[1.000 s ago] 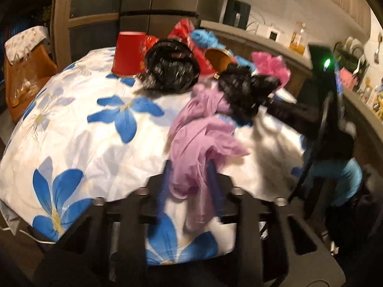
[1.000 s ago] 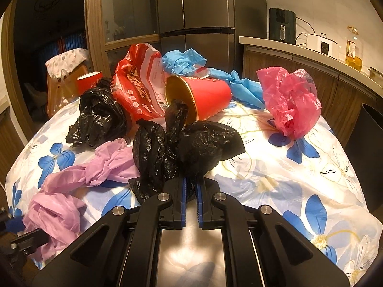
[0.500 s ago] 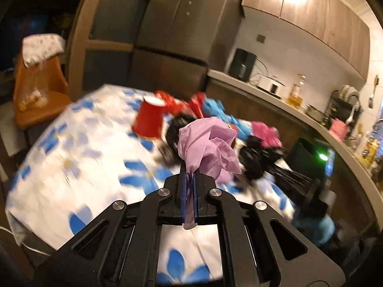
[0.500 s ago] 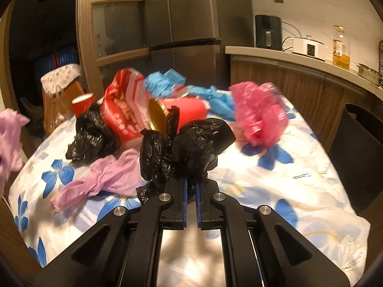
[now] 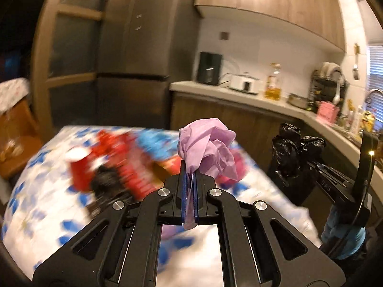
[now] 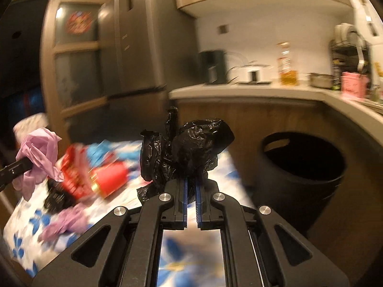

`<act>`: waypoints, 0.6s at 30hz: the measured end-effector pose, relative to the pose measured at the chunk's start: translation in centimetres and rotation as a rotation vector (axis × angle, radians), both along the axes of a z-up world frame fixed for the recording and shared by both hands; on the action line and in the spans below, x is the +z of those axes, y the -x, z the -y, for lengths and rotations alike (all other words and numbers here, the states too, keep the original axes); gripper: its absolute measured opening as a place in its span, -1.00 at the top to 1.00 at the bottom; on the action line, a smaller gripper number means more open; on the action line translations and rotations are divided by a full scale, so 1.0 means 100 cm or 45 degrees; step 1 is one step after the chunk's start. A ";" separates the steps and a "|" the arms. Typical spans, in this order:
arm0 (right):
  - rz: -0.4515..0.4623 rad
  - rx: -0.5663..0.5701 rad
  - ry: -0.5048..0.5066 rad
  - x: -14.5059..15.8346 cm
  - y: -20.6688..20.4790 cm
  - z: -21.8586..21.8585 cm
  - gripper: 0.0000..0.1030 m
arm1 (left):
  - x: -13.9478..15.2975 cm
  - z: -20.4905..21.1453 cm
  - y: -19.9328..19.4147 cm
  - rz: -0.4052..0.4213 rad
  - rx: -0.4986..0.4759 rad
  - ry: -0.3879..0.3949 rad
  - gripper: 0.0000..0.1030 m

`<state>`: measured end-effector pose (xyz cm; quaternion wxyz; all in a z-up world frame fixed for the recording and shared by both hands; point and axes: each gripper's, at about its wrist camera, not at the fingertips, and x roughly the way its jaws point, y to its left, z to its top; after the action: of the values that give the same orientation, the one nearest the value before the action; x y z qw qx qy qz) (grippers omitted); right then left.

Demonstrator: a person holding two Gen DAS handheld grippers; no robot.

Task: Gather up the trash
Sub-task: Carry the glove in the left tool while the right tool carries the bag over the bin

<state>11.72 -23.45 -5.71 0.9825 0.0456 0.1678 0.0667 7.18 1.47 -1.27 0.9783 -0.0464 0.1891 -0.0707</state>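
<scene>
A crumpled lilac plastic bag [image 5: 207, 148] bunches above the left claw [image 5: 189, 181], whose jaws are clamped on a thin fold of it; a tail of the film hangs down between the blue pads [image 5: 184, 198]. It is held clear of the bench [image 5: 43, 205], which wears a white cloth printed with blue flowers. The right claw [image 6: 190, 186] is clamped on a glossy, wrinkled black plastic bag [image 6: 186, 150], knotted into lumps with one twisted end standing up; it too hangs above the bench. Seen from the right wrist, a dark round bin [image 6: 304, 167] stands just beside the bench edge, to the right of the black bag. Left lying on the cloth, blurred, are a red cup [image 6: 110, 179] on its side, a red printed wrapper [image 6: 73, 167], blue plastic [image 6: 100, 151], another lilac piece [image 6: 64, 222] and a second black bag [image 6: 56, 196]. Behind runs a kitchen counter [image 6: 251, 93] with appliances.
</scene>
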 end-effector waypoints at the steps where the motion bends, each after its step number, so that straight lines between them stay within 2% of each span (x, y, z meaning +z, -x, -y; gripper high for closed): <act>1: 0.022 -0.039 -0.008 0.006 0.000 0.013 0.88 | 0.006 0.016 -0.009 0.017 -0.040 0.008 0.93; 9: 0.125 -0.321 -0.020 0.029 -0.007 0.095 0.88 | 0.029 0.132 -0.070 0.119 -0.283 0.045 0.93; 12: 0.147 -0.412 -0.008 0.033 -0.014 0.119 0.88 | 0.027 0.177 -0.097 0.131 -0.353 0.041 0.93; 18: 0.150 -0.481 -0.024 0.030 -0.027 0.145 0.88 | 0.010 0.234 -0.141 0.094 -0.431 0.062 0.93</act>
<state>14.40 -37.91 -2.75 0.9852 0.0817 0.0978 -0.1149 21.24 -21.88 -0.28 0.9573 -0.0350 0.1562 -0.2407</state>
